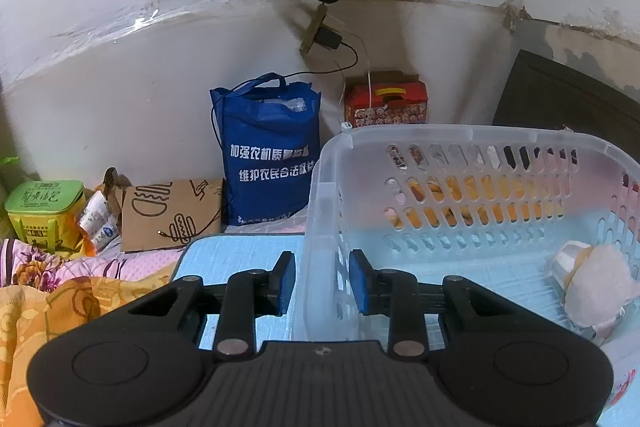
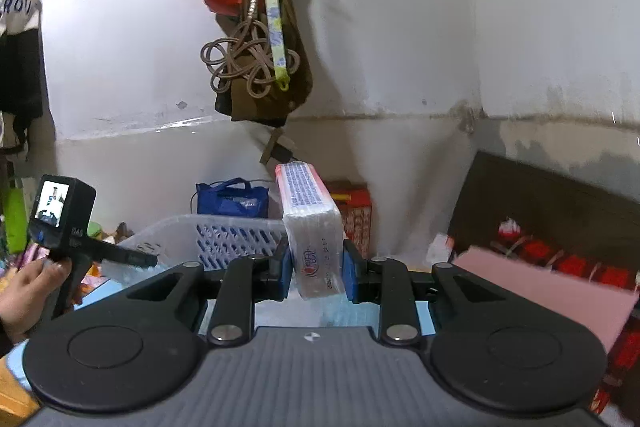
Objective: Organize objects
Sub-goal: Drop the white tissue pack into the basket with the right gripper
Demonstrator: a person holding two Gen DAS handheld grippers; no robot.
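A translucent white plastic basket (image 1: 460,143) with slotted walls stands on a light blue mat (image 1: 240,255). My left gripper (image 1: 322,281) straddles the basket's near left corner wall, one blue pad outside and one inside. A thin gap shows beside the outer pad, so it is open. A crumpled white and pink item (image 1: 596,287) lies in the basket at the right. In the right wrist view my right gripper (image 2: 314,267) is shut on a white wrapped tissue pack (image 2: 310,223), held up in the air beside the basket (image 2: 224,231). A person's hand (image 2: 28,283) holds the left gripper's handle.
Against the wall stand a blue tote bag (image 1: 268,155), a red box (image 1: 386,105), a green box (image 1: 44,211) and a brown cardboard bag (image 1: 172,215). A bag with coiled cords (image 2: 260,67) hangs overhead. A pink board (image 2: 540,291) lies at the right, with a dark panel (image 2: 560,195) behind it.
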